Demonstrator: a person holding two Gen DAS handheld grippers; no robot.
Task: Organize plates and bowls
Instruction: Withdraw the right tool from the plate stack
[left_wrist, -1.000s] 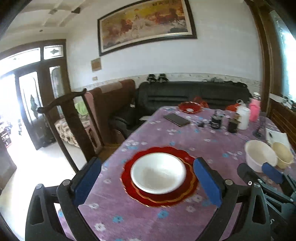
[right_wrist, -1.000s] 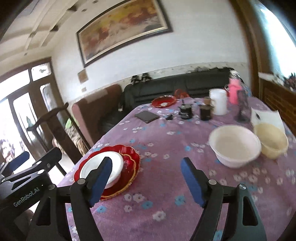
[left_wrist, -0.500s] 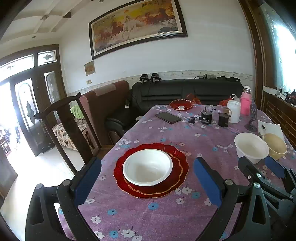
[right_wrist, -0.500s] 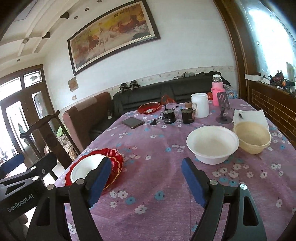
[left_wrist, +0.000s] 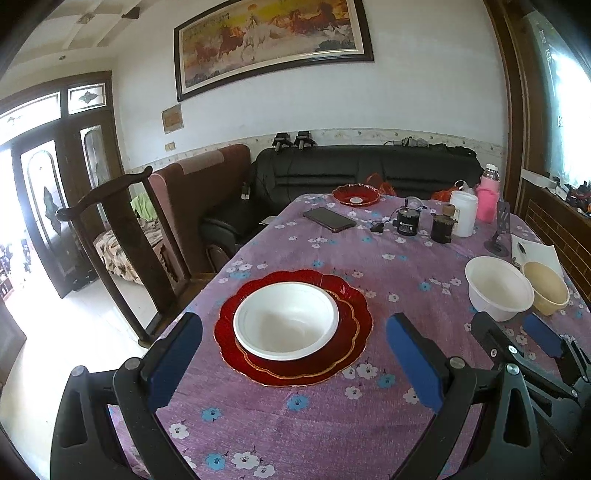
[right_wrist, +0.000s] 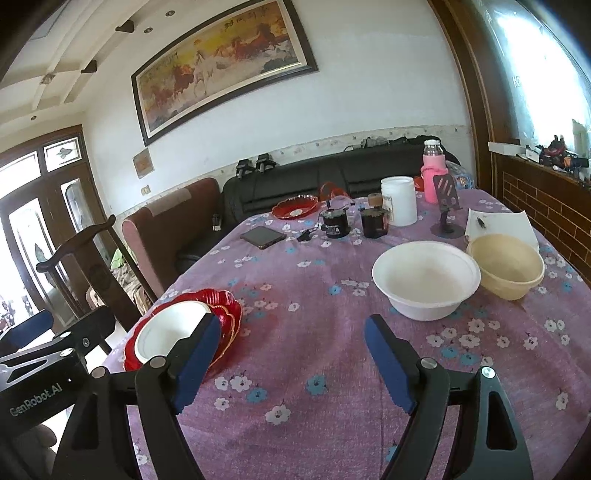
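Both tongs hover low over the near end of the tabletop (left_wrist: 332, 424), neither touching anything. Left tongs (left_wrist: 295, 354) stand wide, nothing between the pads; right tongs (right_wrist: 291, 358) likewise wide and empty.

Task items: white bowl (left_wrist: 286, 319) sits inside 2 stacked red scalloped plates (left_wrist: 354, 332), directly ahead of the left tongs. Second white bowl (right_wrist: 424, 278) sits ahead and right of the right tongs, touching or just beside a cream bowl (right_wrist: 506, 269). A third red plate (right_wrist: 295, 207) lies at the far end, well apart.

Step in hand, my judgement: pick a bowl for stacking. I plan to take the second white bowl by its near rim with the right tongs, 1 pad inside and 1 outside, then lift straight up before travelling (the cream bowl sits close enough to get nudged). Thin rim looks light and flexible, so moderate squeeze.

Readable text: "GenRobot.AI" on the left gripper body (right_wrist: 37, 395). The small black jar (right_wrist: 334, 225) carries a label, too small to read.
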